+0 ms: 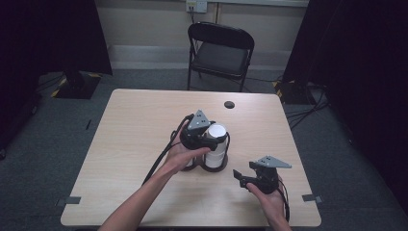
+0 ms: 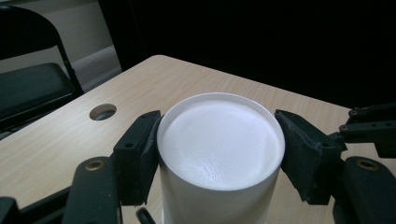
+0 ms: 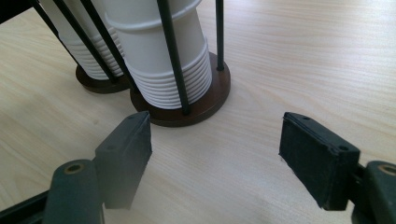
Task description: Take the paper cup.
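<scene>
A pale wooden surface stands before a black folding chair. At its middle, the left tongs are clamped on the top white cup of a stack in a black wire holder. Near the front right corner, the right tongs hover apart, empty, pointing at the holder's brown base.

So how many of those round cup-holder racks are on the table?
2. One cup rack with a brown base stands nearer the right gripper, stacked with white cups. A second rack stands right beside it. Its base is partly hidden.
</scene>
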{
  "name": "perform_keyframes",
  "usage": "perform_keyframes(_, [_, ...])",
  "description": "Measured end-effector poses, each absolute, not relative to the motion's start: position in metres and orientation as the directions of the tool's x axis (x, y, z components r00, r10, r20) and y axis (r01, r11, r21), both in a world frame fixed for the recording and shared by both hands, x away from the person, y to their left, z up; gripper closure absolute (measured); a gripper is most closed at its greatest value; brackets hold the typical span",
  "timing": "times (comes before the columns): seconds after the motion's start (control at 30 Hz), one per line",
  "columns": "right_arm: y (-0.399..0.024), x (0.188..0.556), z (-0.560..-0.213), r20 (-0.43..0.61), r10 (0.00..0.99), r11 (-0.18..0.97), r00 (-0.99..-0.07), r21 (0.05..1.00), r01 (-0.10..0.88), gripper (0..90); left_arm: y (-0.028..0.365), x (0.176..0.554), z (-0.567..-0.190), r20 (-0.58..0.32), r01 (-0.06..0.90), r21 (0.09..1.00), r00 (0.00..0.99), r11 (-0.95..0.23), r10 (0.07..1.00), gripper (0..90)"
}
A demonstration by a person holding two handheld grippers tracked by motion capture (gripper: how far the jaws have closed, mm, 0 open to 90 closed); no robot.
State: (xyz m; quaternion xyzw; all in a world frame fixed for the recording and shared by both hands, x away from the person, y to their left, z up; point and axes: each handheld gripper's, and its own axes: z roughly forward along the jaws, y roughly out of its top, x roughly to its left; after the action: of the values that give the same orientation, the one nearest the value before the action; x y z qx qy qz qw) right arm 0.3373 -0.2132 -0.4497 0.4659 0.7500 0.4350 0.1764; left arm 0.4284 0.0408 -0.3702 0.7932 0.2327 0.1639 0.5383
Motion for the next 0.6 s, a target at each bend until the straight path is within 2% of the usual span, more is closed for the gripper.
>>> perform_keyframes(0.6, [-0.2117,0.3373,-0.4494,0.137,0.847,0.191,-0.514,0.824,0.534,25.0,0.0466,0.4252,-0.3596,-0.004,0.180,0.949,0.827,-0.258,0.563,34.6])
